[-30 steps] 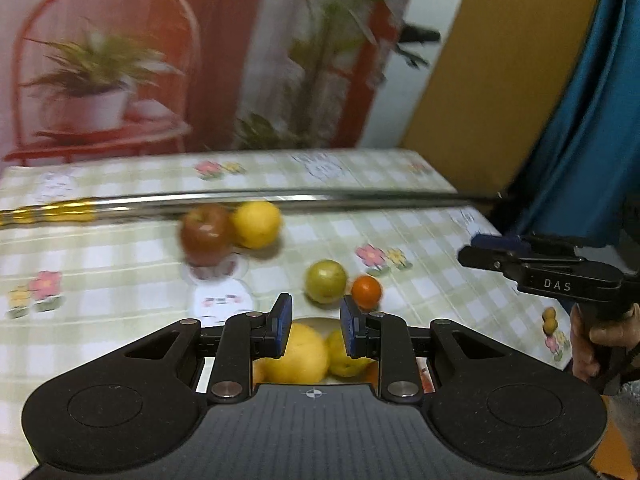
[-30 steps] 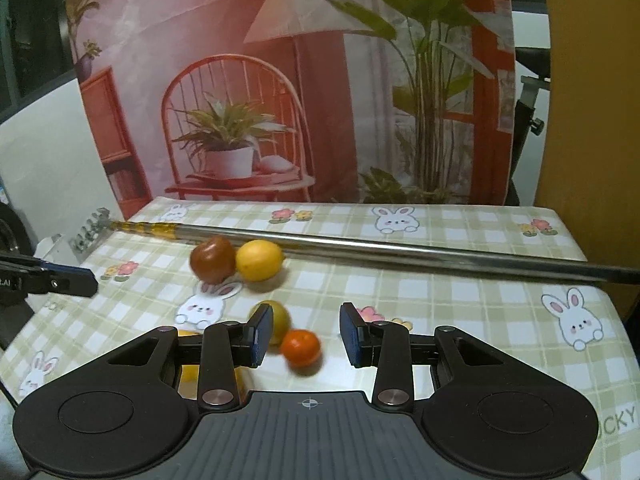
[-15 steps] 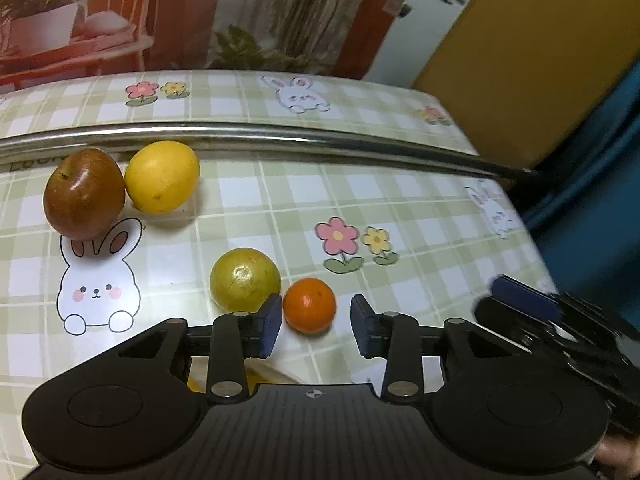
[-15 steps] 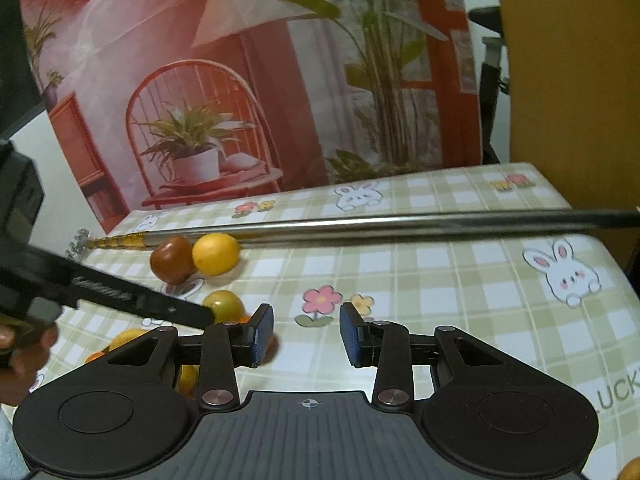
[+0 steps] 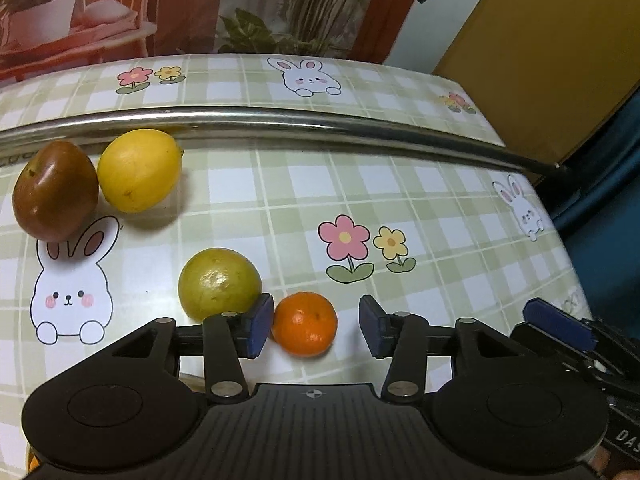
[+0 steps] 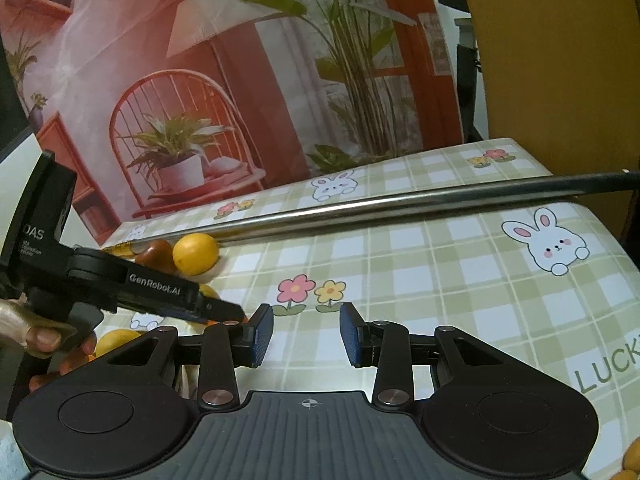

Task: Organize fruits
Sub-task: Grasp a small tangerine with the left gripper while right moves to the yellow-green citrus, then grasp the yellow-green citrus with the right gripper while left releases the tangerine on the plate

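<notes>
Fingers of the left gripper (image 5: 312,326) stand apart around a small orange (image 5: 305,323) on the checked tablecloth (image 5: 420,208), a green fruit (image 5: 219,283) just left. The right gripper (image 6: 306,334) hangs spread, holding nothing.

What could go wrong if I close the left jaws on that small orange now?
The small orange sits off-centre in the left gripper, close to the left pad with a gap on the right, so closing may roll it away rather than pinch it. The green fruit lies just beyond the left finger and could get nudged. The right gripper is near the right side and could be bumped.
</notes>
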{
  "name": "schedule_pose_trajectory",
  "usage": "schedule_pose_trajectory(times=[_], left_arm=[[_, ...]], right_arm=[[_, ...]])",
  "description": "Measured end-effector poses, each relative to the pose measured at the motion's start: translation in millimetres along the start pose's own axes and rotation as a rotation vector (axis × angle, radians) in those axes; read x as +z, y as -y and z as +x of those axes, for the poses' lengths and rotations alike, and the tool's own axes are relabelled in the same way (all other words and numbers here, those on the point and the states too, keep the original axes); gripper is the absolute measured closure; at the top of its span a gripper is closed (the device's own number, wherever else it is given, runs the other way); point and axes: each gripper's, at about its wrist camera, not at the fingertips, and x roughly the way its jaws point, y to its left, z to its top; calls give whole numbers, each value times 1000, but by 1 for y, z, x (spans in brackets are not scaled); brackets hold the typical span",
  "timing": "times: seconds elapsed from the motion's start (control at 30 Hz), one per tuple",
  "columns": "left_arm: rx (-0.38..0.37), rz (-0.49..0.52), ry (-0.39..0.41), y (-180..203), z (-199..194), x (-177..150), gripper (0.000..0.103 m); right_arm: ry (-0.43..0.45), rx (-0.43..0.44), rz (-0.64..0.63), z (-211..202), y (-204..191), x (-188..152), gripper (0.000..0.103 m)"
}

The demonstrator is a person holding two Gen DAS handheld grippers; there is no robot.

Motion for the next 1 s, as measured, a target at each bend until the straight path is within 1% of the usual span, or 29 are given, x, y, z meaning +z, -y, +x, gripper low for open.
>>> schedule_pose_trajectory(times=[0.23,0.27,0.3,0.43,0.5,0.63,0.67,0.8,1.0], left_arm=[[18,15,-22,0,9,-3,55],[24,17,-20,1,9,-4,58],[32,24,-12,1,8,-6,63],[2,26,5,-2,-3,-10,64],[-23,20,25,-4,-14,-12,64],[-87,7,97,-10,-47,-23,64],[-93,10,111,-10,-55,-27,64],[-86,16,174,-25,-89,-41,64],[-57,-50,223,-63,-125,-59,64]], right_arm=[[0,-2,24,0,6,-3,69],[-1,-1,27,1,6,-3,69],[-3,0,29,1,6,-3,69],[-4,-5,24,0,5,-2,69],[-3,-2,21,0,5,-2,69],[-8,3,18,0,2,-2,68],[-8,6,17,0,0,-2,67],[-19,21,-8,4,-9,-2,67],[-36,45,-89,18,-31,8,67]])
